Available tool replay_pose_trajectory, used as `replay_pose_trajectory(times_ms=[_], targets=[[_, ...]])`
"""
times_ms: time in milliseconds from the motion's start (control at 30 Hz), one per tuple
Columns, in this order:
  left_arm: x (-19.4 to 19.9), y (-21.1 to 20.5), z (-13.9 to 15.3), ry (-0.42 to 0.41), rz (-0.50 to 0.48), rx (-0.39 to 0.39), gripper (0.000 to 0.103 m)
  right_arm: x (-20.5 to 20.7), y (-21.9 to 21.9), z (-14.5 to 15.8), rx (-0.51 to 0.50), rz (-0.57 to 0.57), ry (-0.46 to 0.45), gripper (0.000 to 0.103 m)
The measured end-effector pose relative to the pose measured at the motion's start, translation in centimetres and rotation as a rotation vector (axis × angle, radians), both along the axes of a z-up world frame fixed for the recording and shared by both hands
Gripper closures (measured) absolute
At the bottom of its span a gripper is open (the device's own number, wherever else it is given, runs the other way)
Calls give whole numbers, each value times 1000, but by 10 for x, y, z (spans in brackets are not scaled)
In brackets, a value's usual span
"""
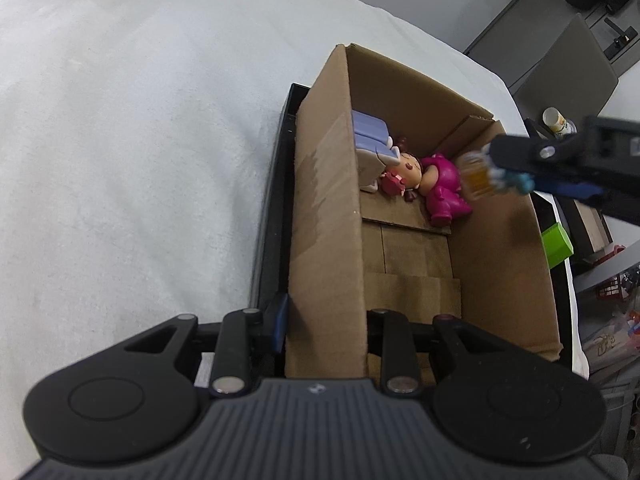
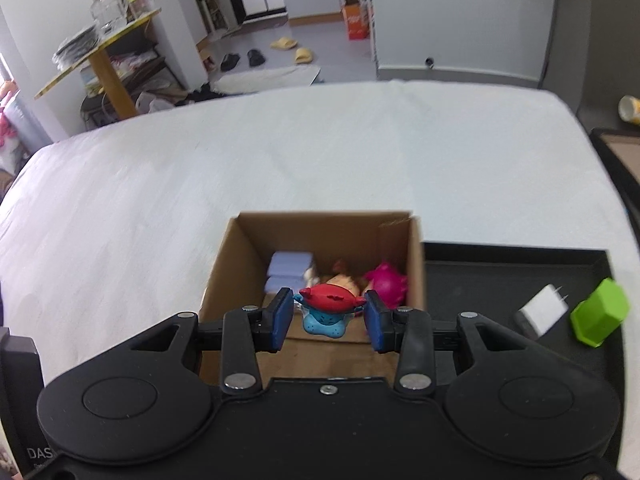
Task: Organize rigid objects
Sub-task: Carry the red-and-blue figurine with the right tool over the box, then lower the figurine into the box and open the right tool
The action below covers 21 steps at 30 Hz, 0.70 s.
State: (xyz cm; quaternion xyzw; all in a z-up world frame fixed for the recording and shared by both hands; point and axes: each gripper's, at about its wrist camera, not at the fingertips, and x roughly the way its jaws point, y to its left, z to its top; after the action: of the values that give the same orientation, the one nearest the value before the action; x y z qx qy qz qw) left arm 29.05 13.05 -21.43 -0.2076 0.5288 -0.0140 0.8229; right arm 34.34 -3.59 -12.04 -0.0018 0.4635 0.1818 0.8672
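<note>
Your right gripper [image 2: 327, 316] has its pads pinched on a little blue figurine with a red hat [image 2: 327, 312], held over the cardboard box [image 2: 236, 256]. Your left gripper [image 1: 326, 320] clamps the box wall. Only legible writing: "DAS" on the right gripper's body.

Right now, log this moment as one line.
left gripper: jaws clamp cardboard box wall | right gripper: jaws hold small toy over box | inside: doll | tray: charger, green block

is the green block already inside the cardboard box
No. In the right wrist view the green block lies on the black tray, outside the cardboard box and beside the white charger.
</note>
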Motion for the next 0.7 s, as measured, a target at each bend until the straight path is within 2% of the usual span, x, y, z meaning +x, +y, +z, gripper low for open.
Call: replay_pose_trajectory(times_ms=[333,700], targets=[[1,5,-3,11,7,-22,76,-1,20,-24,2,37,104,64],[1,9,-5,17,16,-34,76,3,36,-38,0,79,198,63]])
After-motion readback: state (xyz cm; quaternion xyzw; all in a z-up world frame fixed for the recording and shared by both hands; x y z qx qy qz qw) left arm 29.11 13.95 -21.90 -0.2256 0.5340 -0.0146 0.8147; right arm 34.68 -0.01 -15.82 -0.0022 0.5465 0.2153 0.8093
